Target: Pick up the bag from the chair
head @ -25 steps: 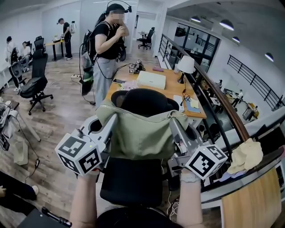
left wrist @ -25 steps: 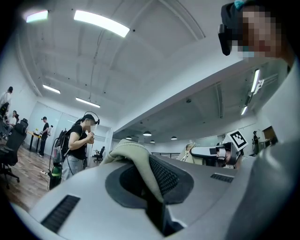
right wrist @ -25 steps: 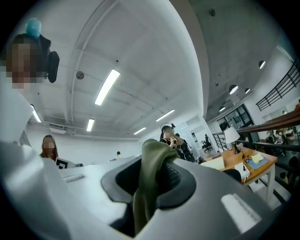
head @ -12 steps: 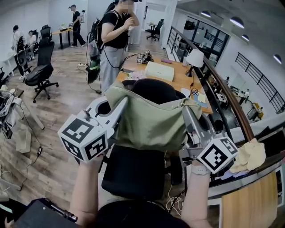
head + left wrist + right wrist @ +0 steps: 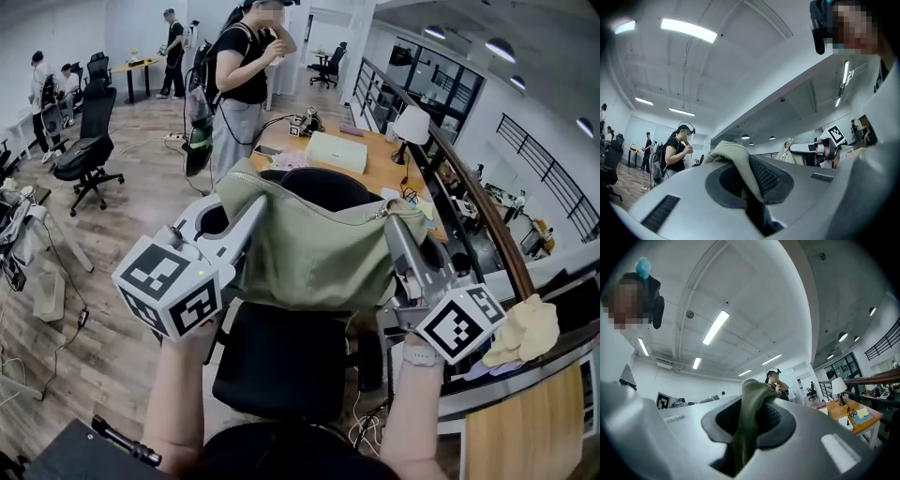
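A pale green bag (image 5: 314,253) hangs stretched between my two grippers, above the black office chair (image 5: 286,361) and in front of its backrest (image 5: 323,192). My left gripper (image 5: 246,208) is shut on the bag's left top edge; its fabric (image 5: 740,161) is pinched between the jaws in the left gripper view. My right gripper (image 5: 394,234) is shut on the bag's right top edge, and a green fold (image 5: 752,420) sticks up between its jaws. The bag's bottom hangs a little above the seat.
A wooden desk (image 5: 375,173) with a white box, a lamp (image 5: 410,122) and papers stands behind the chair. A person (image 5: 242,89) with a backpack stands at the desk's far left. A railing (image 5: 469,197) runs along the right. More chairs and people are at the far left.
Both grippers have risen a little with the bag, so more of the chair seat shows below it.
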Available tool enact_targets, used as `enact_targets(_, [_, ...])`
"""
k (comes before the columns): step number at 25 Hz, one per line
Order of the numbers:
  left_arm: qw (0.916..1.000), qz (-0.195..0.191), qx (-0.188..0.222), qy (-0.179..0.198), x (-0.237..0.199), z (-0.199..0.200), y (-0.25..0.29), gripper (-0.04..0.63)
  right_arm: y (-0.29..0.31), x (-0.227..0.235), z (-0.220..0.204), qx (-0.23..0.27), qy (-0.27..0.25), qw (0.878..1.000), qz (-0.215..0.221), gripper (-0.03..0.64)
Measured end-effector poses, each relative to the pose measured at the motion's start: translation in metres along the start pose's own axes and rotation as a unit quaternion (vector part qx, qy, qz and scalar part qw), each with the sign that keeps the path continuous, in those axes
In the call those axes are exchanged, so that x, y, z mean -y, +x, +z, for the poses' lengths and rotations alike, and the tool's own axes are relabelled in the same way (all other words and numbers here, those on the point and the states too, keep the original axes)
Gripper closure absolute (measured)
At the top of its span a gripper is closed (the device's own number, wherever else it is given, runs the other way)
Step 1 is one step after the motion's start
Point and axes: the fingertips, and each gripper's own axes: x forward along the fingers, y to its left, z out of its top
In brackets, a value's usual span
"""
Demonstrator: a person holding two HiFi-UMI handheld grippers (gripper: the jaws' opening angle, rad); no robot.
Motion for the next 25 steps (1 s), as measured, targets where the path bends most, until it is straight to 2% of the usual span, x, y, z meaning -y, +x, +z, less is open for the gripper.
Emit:
enact_targets(8, [0.9999, 0.004, 0.006, 0.013, 0.0039, 0.0054, -0.0026, 0.578, -0.001, -0.0041, 0.0025, 0.003, -0.013, 1.0, 0.003, 0.548])
enact_targets(25, [0.9999, 0.01, -0.004, 0.005, 0.0008, -0.0022, -0.0092, 0.578, 0.0015, -0.0092, -0.007, -0.004, -0.011, 1.0, 0.004, 0.548])
